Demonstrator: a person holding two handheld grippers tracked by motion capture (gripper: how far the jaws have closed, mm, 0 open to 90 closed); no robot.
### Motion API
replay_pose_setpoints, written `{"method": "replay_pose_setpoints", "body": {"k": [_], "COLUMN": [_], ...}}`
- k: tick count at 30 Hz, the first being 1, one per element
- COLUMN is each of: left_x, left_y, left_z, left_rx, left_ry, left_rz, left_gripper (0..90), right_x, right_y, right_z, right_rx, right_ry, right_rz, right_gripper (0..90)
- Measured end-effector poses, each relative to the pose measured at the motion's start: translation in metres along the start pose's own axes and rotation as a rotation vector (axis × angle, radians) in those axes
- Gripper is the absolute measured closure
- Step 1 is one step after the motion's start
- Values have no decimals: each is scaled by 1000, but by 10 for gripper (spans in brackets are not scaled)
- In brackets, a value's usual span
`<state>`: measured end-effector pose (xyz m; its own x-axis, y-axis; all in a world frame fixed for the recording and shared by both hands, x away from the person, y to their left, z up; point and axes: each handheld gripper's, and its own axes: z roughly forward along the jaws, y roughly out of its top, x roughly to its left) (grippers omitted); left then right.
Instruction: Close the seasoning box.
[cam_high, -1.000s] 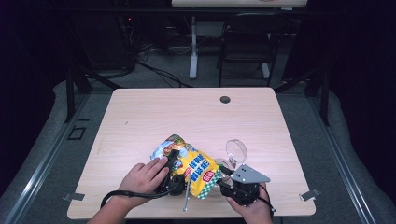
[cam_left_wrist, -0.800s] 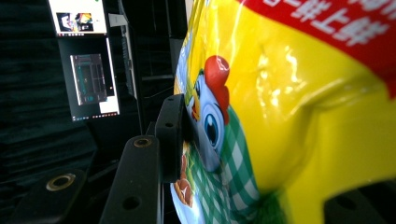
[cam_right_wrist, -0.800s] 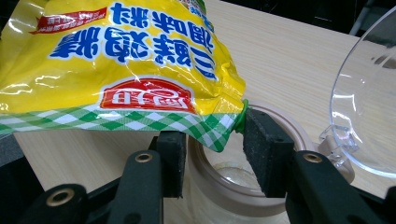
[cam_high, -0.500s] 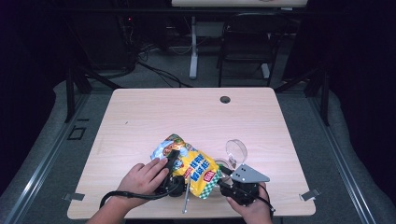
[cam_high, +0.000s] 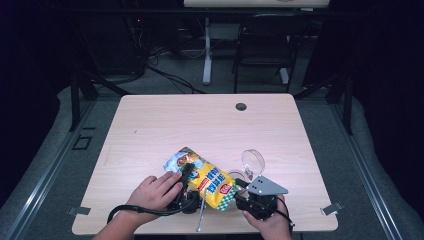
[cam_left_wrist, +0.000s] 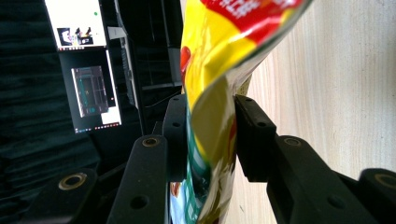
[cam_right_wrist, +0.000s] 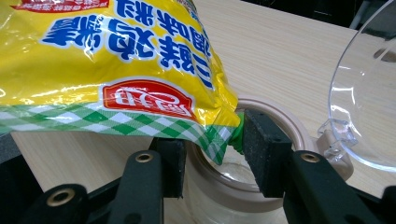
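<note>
My left gripper (cam_left_wrist: 210, 135) has just been closing on the bag (cam_high: 202, 177), low centre of the high view. Its corner hangs between my right gripper's (cam_right_wrist: 212, 149) open jaws, over the jar (cam_right_wrist: 275, 140).

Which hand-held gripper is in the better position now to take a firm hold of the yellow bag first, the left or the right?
Left. The left hand-held gripper has the yellow bag edge between jaws that were just closing; the right hand-held gripper stands wide around a corner.
</note>
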<state>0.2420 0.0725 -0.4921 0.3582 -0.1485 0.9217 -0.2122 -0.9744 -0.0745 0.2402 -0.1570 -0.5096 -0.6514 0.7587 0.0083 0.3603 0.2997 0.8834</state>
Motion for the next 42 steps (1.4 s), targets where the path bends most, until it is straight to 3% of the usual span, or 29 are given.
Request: {"method": "replay_pose_setpoints", "body": {"k": [19,42], "left_x": [6,9], "left_y": [4,7], "left_z": [-6,-7], "left_rx": [-7,-8], "left_ry": [18,8], "left_rz": [46,70], "left_gripper": [693,694], "right_x": [-2,-5], "right_y": [0,-1], "right_z": [0,3], "right_rx": [7,3], "right_ry": [-13,-11], "right_rz": [13,22], "right_gripper": [611,610]}}
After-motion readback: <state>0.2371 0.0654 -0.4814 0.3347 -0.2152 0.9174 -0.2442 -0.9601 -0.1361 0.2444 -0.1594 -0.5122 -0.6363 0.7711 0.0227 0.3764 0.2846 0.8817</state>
